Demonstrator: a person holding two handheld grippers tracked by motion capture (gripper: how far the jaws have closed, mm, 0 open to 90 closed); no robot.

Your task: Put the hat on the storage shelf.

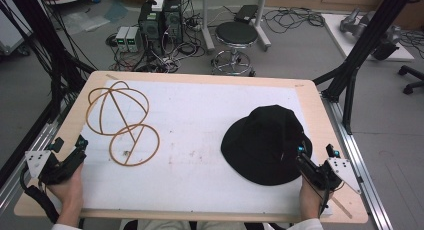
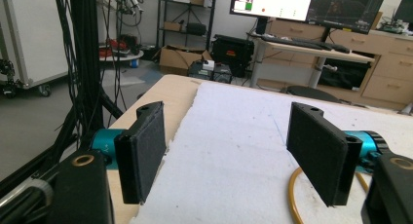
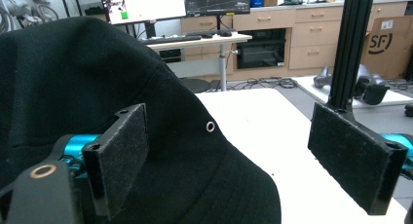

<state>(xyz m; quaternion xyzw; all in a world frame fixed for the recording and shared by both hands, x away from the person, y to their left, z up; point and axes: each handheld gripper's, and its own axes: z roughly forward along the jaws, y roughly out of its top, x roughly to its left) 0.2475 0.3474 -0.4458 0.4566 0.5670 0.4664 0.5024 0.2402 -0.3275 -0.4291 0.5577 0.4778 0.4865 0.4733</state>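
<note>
Lying crown-up at the lower right of the high view is a black bucket hat (image 1: 266, 144), resting on the white sheet (image 1: 200, 140) that is covering the wooden table (image 1: 320, 120). Sitting at the hat's right brim edge is the right gripper (image 1: 314, 156), its jaws standing wide apart with nothing clamped between them; in the right gripper view the brim (image 3: 234, 185) is reaching into the gap, one jaw standing over the fabric and the other standing clear over the sheet, and a small metal eyelet (image 3: 210, 126) is showing on the crown.

Occupying the left half of the high view is a tan wire hat stand (image 1: 122, 121): a domed cage of hoops at upper left, joined to a flat ring base lying toward the frame's middle. The stand is holding nothing, and hat and stand are sitting well apart.

Resting at the lower left of the high view is the left gripper (image 1: 70, 151), near the ring base; its jaws are also standing apart and gripping nothing, with a curve of the ring (image 2: 294, 195) showing just beside one jaw at lower right of the left gripper view.
</note>
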